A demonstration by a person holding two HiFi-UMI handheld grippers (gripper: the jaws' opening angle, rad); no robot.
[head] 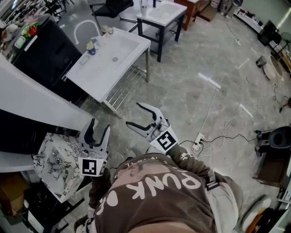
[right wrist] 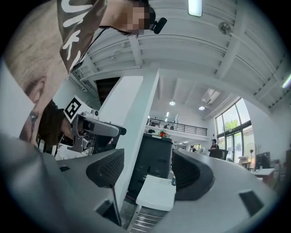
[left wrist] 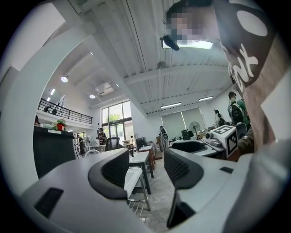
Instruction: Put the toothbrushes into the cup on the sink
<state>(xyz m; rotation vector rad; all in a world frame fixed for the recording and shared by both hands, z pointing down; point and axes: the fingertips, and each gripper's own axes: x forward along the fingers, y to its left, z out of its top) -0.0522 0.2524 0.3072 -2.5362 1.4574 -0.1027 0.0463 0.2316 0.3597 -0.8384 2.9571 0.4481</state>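
- Left tool (head: 100, 125) and right tool (head: 133, 114) are both wide and empty, well apart from the sink (head: 102, 68).
- Cup (head: 91, 48) sits on the sink rim; toothbrushes too small to make out.
- Risk: the ledge is narrow, so a clumsy reach could tip the cup or knock brushes off.

I see a grey marbled stone floor (head: 195, 82) across the middle of the frame, a white power strip (head: 198, 142) with trailing cables right of centre, a tall black cabinet (head: 47, 52) at upper left, and a white-topped, black-legged stand (head: 170, 12) at the top.
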